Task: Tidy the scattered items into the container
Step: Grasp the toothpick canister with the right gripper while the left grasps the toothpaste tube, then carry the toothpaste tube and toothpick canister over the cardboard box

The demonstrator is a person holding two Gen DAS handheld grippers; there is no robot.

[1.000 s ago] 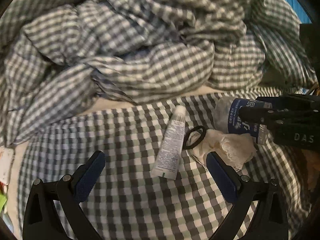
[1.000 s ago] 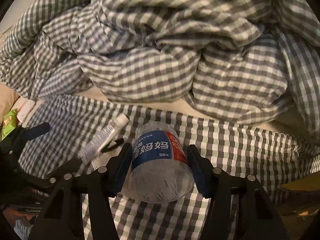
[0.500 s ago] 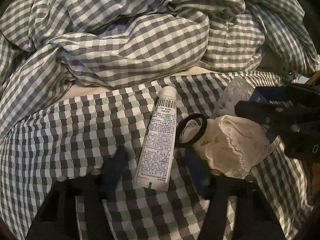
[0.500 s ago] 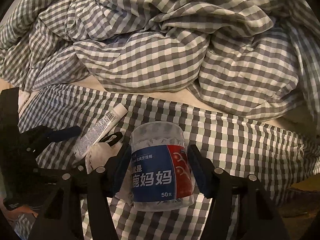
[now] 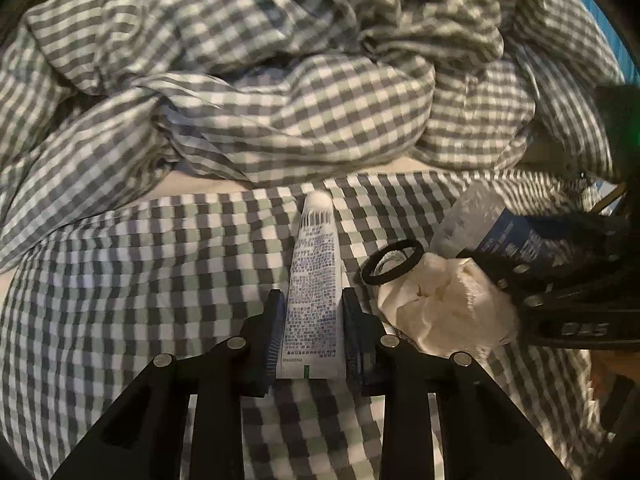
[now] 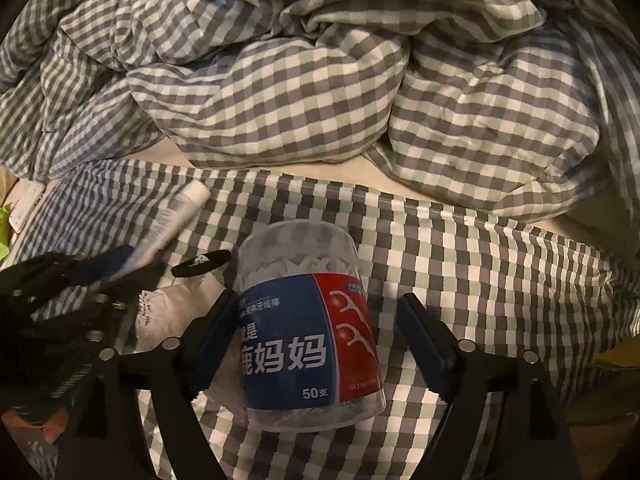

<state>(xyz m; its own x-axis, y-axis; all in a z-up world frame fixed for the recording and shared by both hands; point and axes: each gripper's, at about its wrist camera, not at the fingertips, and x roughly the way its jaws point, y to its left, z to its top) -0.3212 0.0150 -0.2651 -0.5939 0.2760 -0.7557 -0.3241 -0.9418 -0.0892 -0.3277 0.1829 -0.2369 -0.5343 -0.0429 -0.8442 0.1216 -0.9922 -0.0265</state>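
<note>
A white tube (image 5: 314, 280) with blue print lies on the checked sheet. My left gripper (image 5: 312, 298) is closing, and its blue pads press the tube's lower half from both sides. Right of the tube lie a black hair tie (image 5: 392, 266) and a crumpled white cloth (image 5: 444, 312). A clear jar (image 6: 308, 320) with a blue and red label rests on the sheet between the fingers of my right gripper (image 6: 316, 300). Its jaws are opening: the right pad stands clear of the jar, the left pad is close beside it. The right wrist view also shows the tube (image 6: 180, 216) in the left gripper (image 6: 120, 268).
A crumpled checked duvet (image 5: 280, 100) piles up behind the items, filling the upper half of both views. The flat checked sheet (image 5: 140, 280) spreads left of the tube. Small white (image 6: 26, 204) and green (image 6: 4, 232) things lie at the sheet's far left edge.
The left jaws have gone from wide apart to shut against the tube's sides. The right jaws have spread away from the jar, which they gripped a second ago.
</note>
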